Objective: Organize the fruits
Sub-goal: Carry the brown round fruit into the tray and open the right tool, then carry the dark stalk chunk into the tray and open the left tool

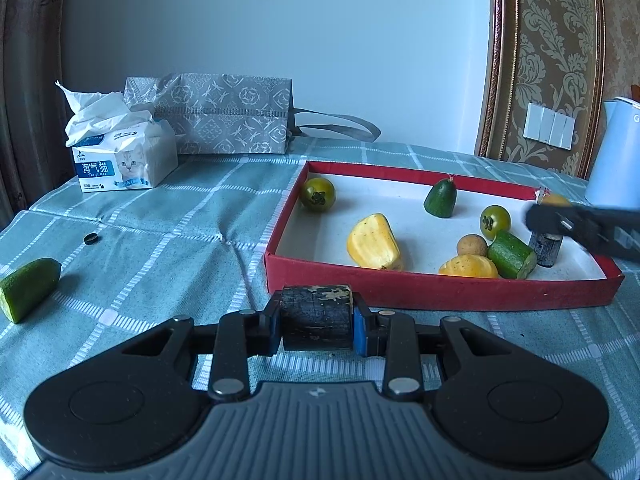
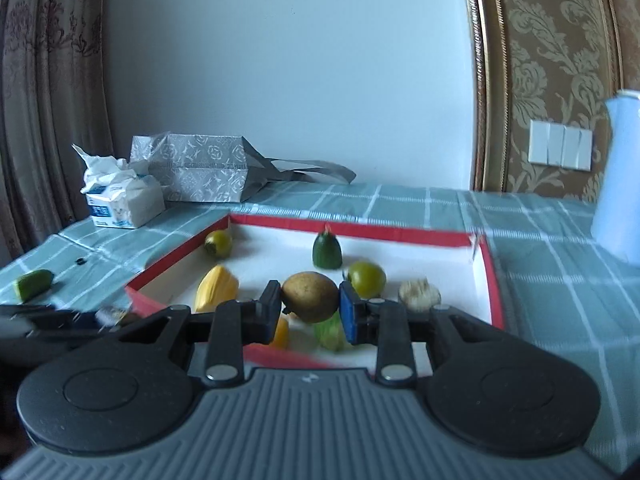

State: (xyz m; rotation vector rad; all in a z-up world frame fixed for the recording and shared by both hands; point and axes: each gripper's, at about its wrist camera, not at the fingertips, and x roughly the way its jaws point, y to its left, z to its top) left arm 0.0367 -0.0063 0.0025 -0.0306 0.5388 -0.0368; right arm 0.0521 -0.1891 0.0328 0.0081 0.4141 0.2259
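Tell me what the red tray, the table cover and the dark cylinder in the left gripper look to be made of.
Red tray: looks like cardboard, matte red outside and white inside; thin walls, torn far corner.
Table cover: woven cloth, matte green with white checks; it creases and puckers.
Dark cylinder: probably painted wood or plastic; black coat chipped to pale patches. The left gripper is shut on it.

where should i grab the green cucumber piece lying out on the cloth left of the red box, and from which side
Grip the cucumber piece across its round middle, coming down from above with the fingers on its two long curved sides. It lies flat on the tablecloth, tapered tip toward the box and cut face toward the near edge, so the ends would likely slip. Both grippers are full now: the left gripper holds a dark cylinder.
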